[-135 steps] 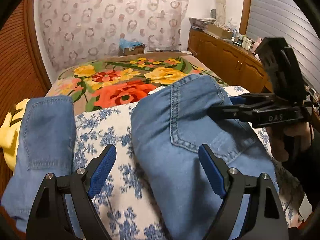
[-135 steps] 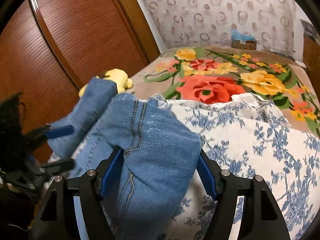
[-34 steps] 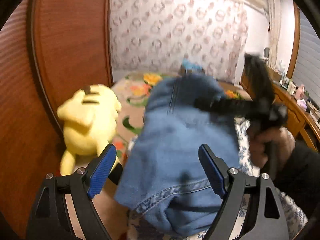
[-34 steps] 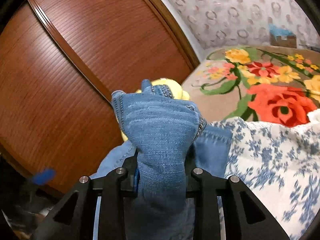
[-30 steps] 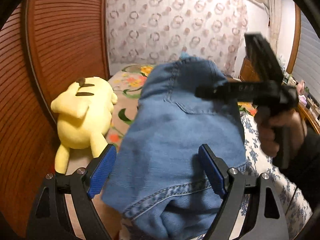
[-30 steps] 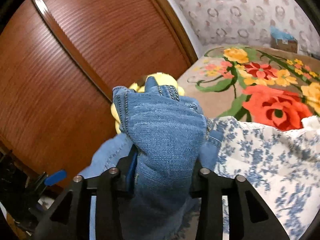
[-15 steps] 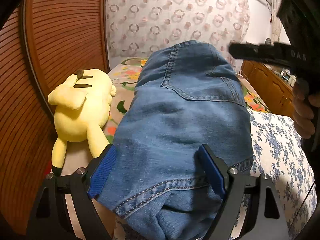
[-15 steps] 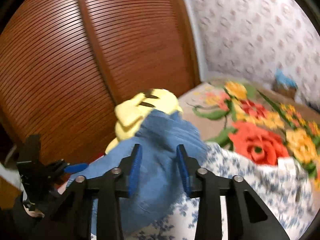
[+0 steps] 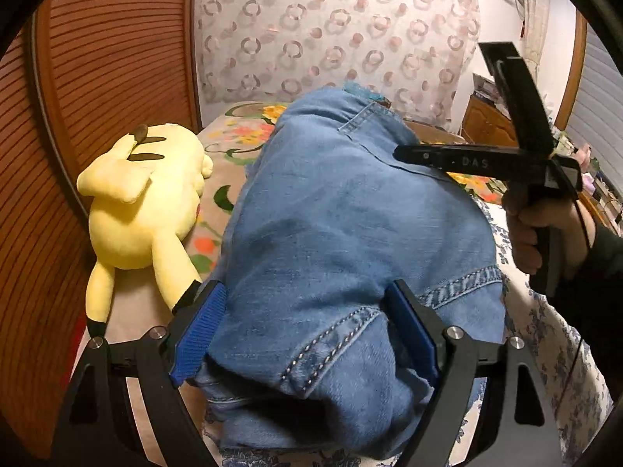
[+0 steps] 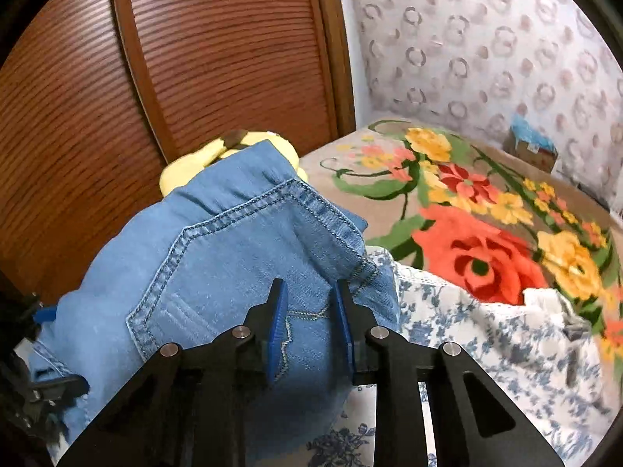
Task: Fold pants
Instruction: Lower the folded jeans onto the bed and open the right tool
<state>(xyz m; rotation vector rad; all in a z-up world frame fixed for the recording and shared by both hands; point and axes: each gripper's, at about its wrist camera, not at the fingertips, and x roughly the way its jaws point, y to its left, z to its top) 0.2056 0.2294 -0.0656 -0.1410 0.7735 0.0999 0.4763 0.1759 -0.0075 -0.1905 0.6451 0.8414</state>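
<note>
The blue denim pants [image 9: 350,241] lie folded in a thick stack on the bed's left side, beside the yellow plush. They also show in the right wrist view [image 10: 218,272], back pocket up. My left gripper [image 9: 307,330] is open, its blue pads standing on either side of the stack's near end. My right gripper [image 10: 309,311] hovers just above the pants' right edge, jaws a narrow gap apart with no cloth between them. It appears in the left wrist view [image 9: 405,153] over the far part of the stack.
A yellow plush toy [image 9: 144,202] lies left of the pants against the wooden slatted wardrobe [image 10: 194,58]. A floral blanket [image 10: 486,225] covers the far bed and a blue-flowered sheet [image 10: 486,350] the near right. A wooden dresser [image 9: 486,124] stands at the right.
My right gripper carried the folded pants to the left, let go of the denim and drew back. The stack has settled beside the plush, and my left gripper has closed in around its near end.
</note>
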